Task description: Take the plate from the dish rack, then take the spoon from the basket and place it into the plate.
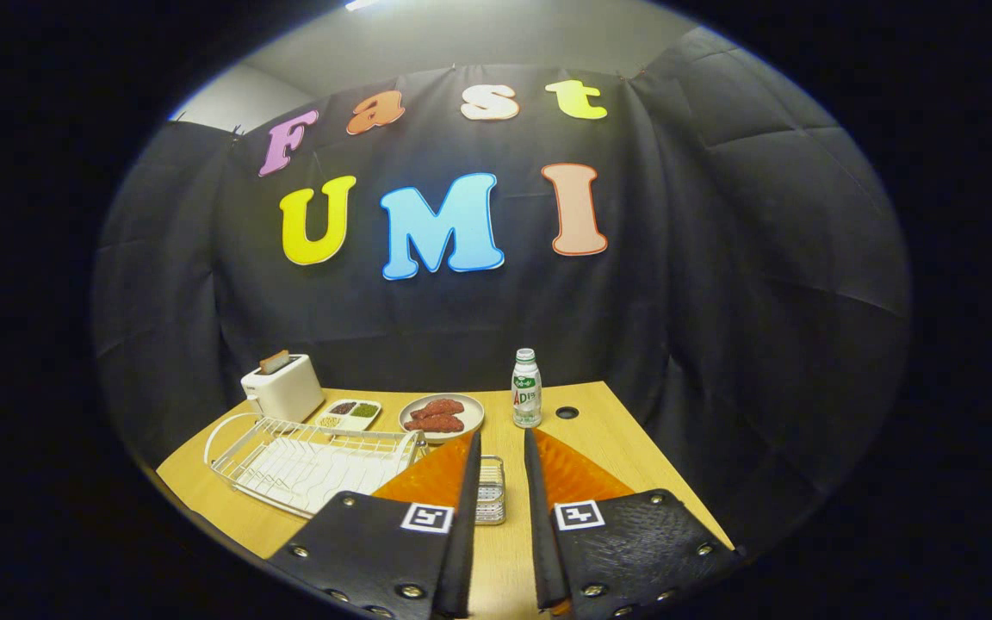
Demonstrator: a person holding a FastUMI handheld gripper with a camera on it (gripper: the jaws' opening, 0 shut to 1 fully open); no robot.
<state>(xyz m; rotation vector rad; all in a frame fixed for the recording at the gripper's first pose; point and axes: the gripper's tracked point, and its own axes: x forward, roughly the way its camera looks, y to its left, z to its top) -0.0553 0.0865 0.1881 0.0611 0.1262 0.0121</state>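
Observation:
A white wire dish rack [311,465] stands on the wooden table [612,443], to the left of my fingers. A pale plate [324,474] seems to rest among its wires, though its outline is hard to make out. A small wire basket [491,491] sits on the table just ahead, seen in the gap between my fingers and partly hidden behind the left one. I cannot tell what is in it. My gripper [503,437] hovers above the table, open, with nothing between its fingers.
Beyond the fingers lies a plate of red meat slices [442,416]. A small drink bottle [527,389] stands to its right, next to a round hole [567,412] in the tabletop. A white toaster [282,387] and a compartment dish [351,414] sit behind the rack.

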